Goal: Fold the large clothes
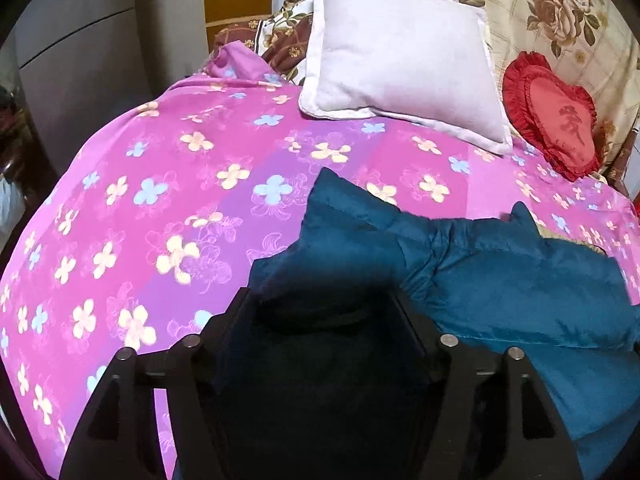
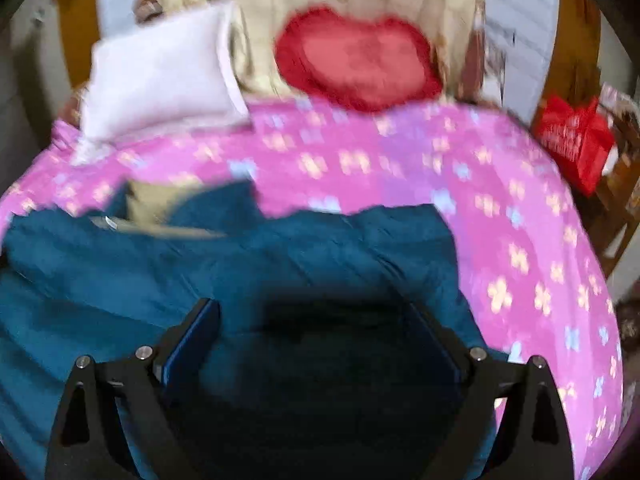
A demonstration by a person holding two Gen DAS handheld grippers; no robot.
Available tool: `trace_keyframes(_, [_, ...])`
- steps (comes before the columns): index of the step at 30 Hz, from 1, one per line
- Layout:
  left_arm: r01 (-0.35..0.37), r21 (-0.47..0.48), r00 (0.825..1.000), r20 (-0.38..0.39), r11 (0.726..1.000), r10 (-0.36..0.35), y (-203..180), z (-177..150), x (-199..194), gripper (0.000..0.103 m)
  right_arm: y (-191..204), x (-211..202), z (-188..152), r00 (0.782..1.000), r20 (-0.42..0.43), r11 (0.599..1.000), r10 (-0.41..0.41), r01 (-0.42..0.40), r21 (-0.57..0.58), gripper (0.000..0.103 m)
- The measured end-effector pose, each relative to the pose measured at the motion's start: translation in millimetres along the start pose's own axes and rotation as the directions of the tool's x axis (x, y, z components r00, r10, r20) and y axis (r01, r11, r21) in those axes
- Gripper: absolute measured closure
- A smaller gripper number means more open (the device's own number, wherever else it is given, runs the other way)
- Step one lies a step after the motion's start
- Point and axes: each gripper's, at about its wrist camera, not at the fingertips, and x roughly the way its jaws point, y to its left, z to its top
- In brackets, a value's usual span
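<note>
your left gripper [image 1: 324, 308] stood with its jaws spread wide over the near left end of the teal garment [image 1: 500, 280], nothing pinched; the cloth lay loose under and between the fingers, in deep shadow there. your right gripper [image 2: 316, 320] was likewise released, its jaws wide apart above the near middle of the same garment [image 2: 200, 264], with cloth beneath the gap but not pressed by either pad. that view was blurred. the garment lay rumpled across the near part of the pink flowered bedspread [image 1: 160, 200], a folded ridge running through it and a tan patch [image 2: 148, 200] showing at its far edge in the right view. far beyond it, a white pillow [image 1: 400, 60] leaned at the head of the bed, and a red heart cushion [image 1: 556, 116] sat to its right against a cream flowered cloth [image 1: 560, 8]. a red bag [image 2: 576, 140] sat off the bed's right side on a wooden stand. nothing lay between the jaws and the garment.
</note>
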Motion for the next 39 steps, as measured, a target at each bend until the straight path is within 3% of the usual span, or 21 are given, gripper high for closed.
trace_keyframes(2, [-0.007, 0.004, 1.000, 0.012, 1.000, 0.007, -1.0, -3.0, 1.6, 0.053, -7.6, 13.8, -5.1, 0.999, 0.011, 0.998, 0.040, -0.041, 0.055, 0.003])
trace_keyframes(7, [-0.019, 0.029, 0.998, 0.065, 0.999, 0.017, 1.1, -13.1, -19.9, 0.054, -2.2, 18.0, -11.9, 1.000, 0.021, 0.999, 0.012, -0.013, 0.042, 0.002])
trace_keyframes(10, [0.009, 0.054, 0.994, 0.112, 0.999, -0.015, 3.0, -24.5, -42.8, 0.054, 0.6, -6.4, -20.7, 0.998, 0.059, 0.999, 0.022, -0.024, 0.042, 0.003])
trace_keyframes(13, [0.019, 0.070, 0.988, 0.154, 0.997, -0.030, 5.6, -39.4, -63.1, 0.054, 9.6, -37.0, -23.6, 0.989, 0.119, 0.995, 0.092, -0.097, 0.032, 0.003])
trace_keyframes(17, [0.007, 0.097, 0.987, 0.159, 0.995, -0.022, 5.0, -53.5, -69.7, 0.054, 55.4, -63.5, -18.3, 0.971, 0.133, 0.980, 0.197, -0.189, -0.068, 0.003])
trace_keyframes(21, [-0.005, 0.130, 0.990, 0.142, 0.991, -0.013, 1.2, -64.4, -63.0, 0.054, 109.5, -64.1, -4.1, 0.951, 0.134, 0.957, 0.278, -0.263, -0.119, 0.003])
trace_keyframes(26, [-0.007, 0.166, 0.984, 0.177, 0.986, -0.023, -1.6, -72.4, -60.2, 0.054, 149.3, -24.8, 4.7, 0.970, 0.074, 0.970, 0.233, -0.226, -0.094, 0.016])
trace_keyframes(32, [0.017, 0.154, 0.984, 0.172, 0.988, -0.044, -0.1, -72.7, -54.7, 0.054, 162.7, 10.5, -4.2, 0.988, 0.040, 0.984, 0.152, -0.148, -0.097, 0.014])
trace_keyframes(36, [0.011, 0.168, 0.985, 0.167, 0.986, -0.040, -1.3, -75.4, -53.5, 0.054, 151.8, 2.2, -6.9, 0.984, 0.029, 0.982, 0.177, -0.174, -0.076, 0.014])
trace_keyframes(39, [0.028, 0.157, 0.986, 0.157, 0.987, -0.052, 1.6, -74.6, -53.0, 0.054, 133.6, -34.1, -16.8, 0.972, 0.060, 0.971, 0.229, -0.223, -0.089, 0.013])
